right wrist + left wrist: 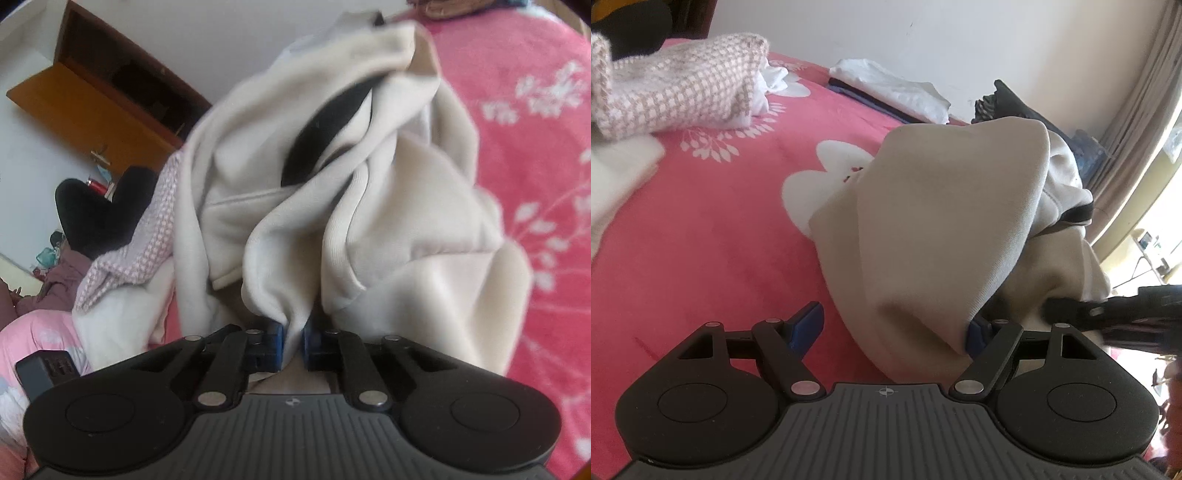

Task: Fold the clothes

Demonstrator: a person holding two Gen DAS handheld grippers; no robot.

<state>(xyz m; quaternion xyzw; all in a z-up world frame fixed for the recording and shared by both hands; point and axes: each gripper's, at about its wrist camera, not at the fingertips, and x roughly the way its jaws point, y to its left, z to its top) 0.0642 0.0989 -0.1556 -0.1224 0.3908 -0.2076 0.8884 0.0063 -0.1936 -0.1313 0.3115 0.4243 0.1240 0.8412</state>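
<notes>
In the right wrist view, the right gripper point(293, 349) was clenched on a pinch of the cream garment point(332, 206); its blue fingers point(276, 347) squeezed a small ridge of cloth between them. From there the garment hung up and away toward 12 o'clock, bunched in deep folds, with a dark band point(325, 136) showing inside it.

In the left wrist view, the left gripper point(892, 328) stood released, its jaws wide apart. The garment's edge rested against the finger at 3 o'clock, but nothing was pinched. The garment rose as a cone toward 1 o'clock above the pink bed point(701, 240).

Farther off, at 10 o'clock, lay a checked knit point(676, 96), and at 12 o'clock a folded stack point(890, 92) near the wall.

By my judgement the garment was being lifted or shaken out, held at one point only. The next move probably called for the left gripper to find a second corner or hem, so the cloth could be spread flat on the bed.
</notes>
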